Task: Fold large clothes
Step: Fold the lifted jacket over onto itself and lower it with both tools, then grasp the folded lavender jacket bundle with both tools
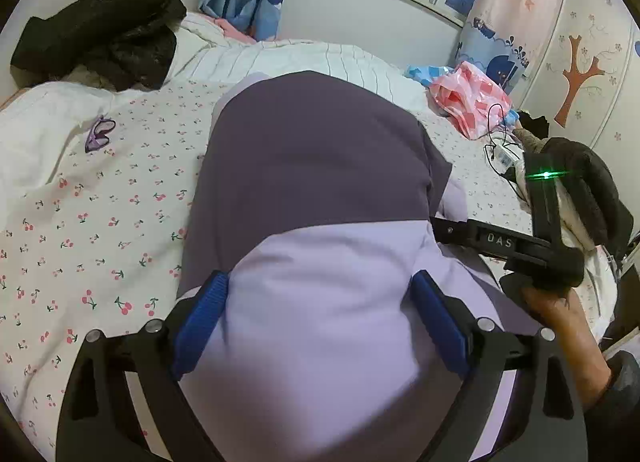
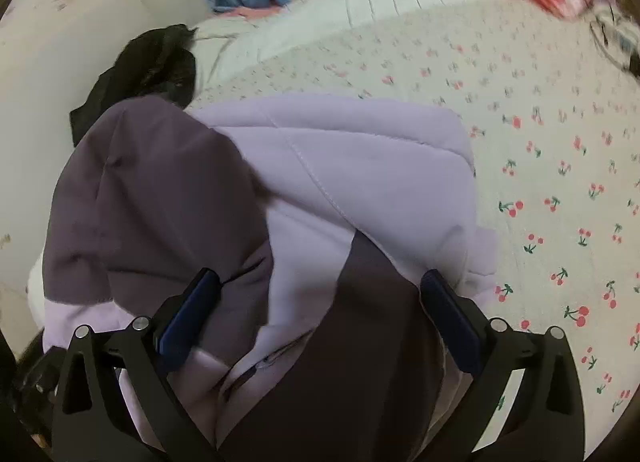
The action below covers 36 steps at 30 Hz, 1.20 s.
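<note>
A large padded jacket (image 1: 320, 190) in pale lilac with dark grey-purple panels lies bundled on the bed (image 1: 100, 222), on a sheet printed with cherries, near the person and between both tools. The left gripper (image 1: 320, 326) has its blue fingers (image 1: 200, 322) spread wide on either side of a puffy lilac fold; the cloth bulges between them, but the pads do not appear to pinch it, so they read as released. The right gripper (image 2: 320, 322) is likewise spread, its fingers (image 2: 448, 318) straddling a dark panel beside what looks like a zip, nothing clamped. The garment looks soft, thick and springy, likely light for its bulk, with a smooth shell that may slip and puff back open once let go. A safer hold would be a stitched seam or hem edge, not the rounded padding. A black garment (image 1: 104, 34) lies far left, a pink bag (image 1: 468, 98) far right
</note>
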### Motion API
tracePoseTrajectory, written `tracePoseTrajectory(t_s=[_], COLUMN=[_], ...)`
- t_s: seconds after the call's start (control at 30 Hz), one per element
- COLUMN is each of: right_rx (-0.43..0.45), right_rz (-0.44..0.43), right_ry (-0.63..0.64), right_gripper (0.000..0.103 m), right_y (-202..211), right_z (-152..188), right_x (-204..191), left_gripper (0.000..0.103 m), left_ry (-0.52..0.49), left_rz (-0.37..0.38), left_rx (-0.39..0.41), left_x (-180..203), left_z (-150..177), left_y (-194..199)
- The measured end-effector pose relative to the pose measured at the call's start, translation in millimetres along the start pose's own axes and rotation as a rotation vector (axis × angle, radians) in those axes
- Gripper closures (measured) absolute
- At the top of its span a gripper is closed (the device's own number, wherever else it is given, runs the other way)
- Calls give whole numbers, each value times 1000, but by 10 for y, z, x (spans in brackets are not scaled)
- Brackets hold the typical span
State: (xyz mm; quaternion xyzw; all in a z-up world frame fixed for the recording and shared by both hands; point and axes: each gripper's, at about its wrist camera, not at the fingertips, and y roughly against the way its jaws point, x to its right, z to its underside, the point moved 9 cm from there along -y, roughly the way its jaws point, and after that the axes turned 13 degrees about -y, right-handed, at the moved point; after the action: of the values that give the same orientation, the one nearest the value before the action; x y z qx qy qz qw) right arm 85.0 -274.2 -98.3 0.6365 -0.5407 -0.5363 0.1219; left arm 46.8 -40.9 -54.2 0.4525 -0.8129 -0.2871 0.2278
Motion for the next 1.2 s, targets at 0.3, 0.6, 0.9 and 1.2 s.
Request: tracePoseTrajectory(t_s=[0.3,0.6,0.9,1.2], right_rx=[-84,-12,-37,119], right_rz=[192,-10,83,119], right_ry=[89,-65,54,95], right_gripper=[7,6,6,6], right_y=[181,-168,-64,656], right_z=[387,278,373,-37], right_x=[269,107,140,-320], left_gripper=[14,6,5,5], left_ry=[319,208,113,102], left_rz=[252,147,129,130], left_rx=[-82,-97,-148,-147], left_x=[-566,-347,-231,-230], left_z=[16,252,267,266], left_y=[-4,-99,-45,-16])
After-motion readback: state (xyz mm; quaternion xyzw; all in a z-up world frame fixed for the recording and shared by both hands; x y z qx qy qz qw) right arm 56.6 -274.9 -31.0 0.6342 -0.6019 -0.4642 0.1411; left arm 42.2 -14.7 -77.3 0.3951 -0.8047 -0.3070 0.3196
